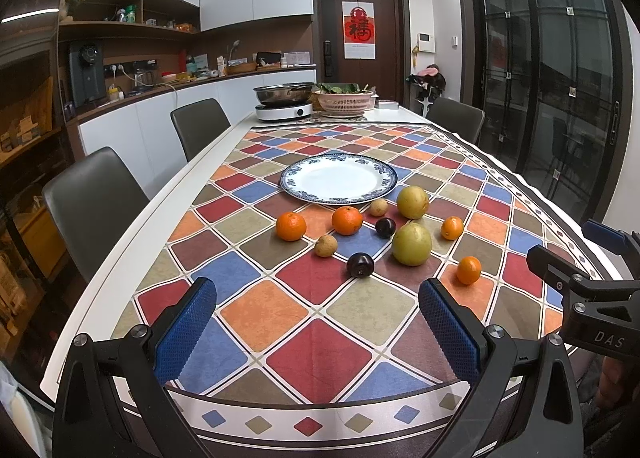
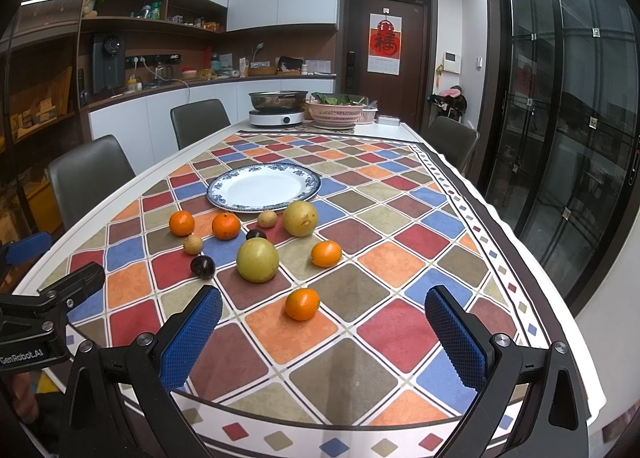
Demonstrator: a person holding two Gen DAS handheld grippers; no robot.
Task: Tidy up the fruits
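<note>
Both the left gripper (image 1: 316,318) and right gripper (image 2: 323,322) hover with fingers spread wide, holding nothing, near the fruits (image 1: 412,244) scattered just before the plate (image 1: 338,184).

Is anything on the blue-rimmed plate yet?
No. The plate shows only its bare white centre; all the fruit lies on the tablecloth in front of it. What lies under the plate is hidden.

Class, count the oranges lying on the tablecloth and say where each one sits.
4. Two lie side by side just before the plate: leftmost orange, second orange. Right orange sits beside the pears; nearest orange lies closest. None seem hidden.
</note>
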